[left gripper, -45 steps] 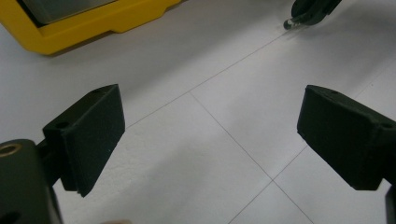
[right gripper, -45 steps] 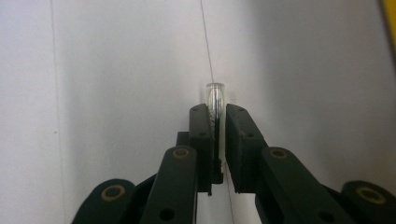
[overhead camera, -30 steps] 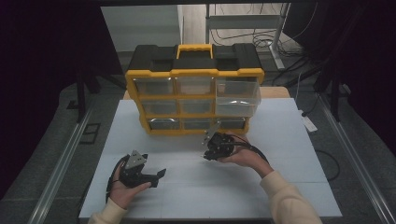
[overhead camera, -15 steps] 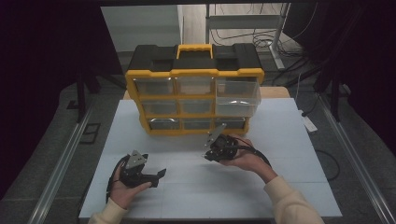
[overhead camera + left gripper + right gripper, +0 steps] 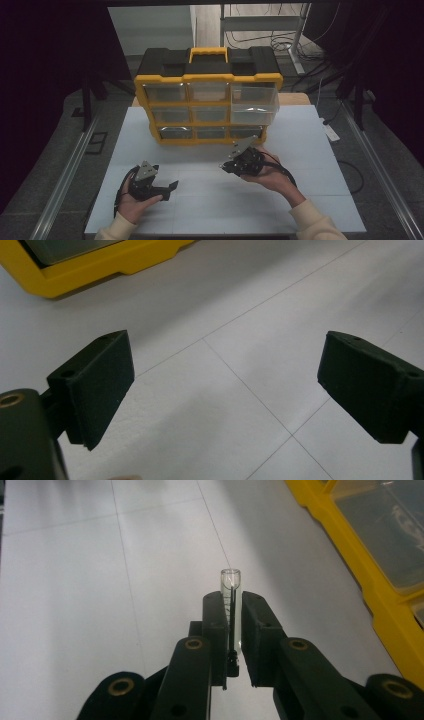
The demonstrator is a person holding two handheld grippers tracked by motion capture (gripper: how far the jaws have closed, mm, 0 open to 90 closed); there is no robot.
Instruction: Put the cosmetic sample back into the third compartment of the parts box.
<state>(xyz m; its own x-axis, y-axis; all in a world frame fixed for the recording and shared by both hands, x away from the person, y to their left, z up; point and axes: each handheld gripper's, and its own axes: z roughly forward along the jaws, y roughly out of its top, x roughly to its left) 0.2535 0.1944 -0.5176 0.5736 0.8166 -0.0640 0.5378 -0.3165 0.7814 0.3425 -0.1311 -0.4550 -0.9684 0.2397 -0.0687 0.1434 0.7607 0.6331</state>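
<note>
Small clear glass tube (image 5: 231, 592) sits pinched between the closed jaws of the right gripper (image 5: 231, 611), its open rim sticking out past the tips. Yellow-framed organizer with clear plastic drawers (image 5: 380, 575) lies right of those jaws. Left gripper (image 5: 225, 385) jaws spread wide, holding nothing, over the white table (image 5: 240, 335).

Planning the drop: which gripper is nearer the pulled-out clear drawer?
Right. The right gripper, shut on a glass tube, sits just below the clear drawer; the left gripper rests farther off, down-left.
</note>
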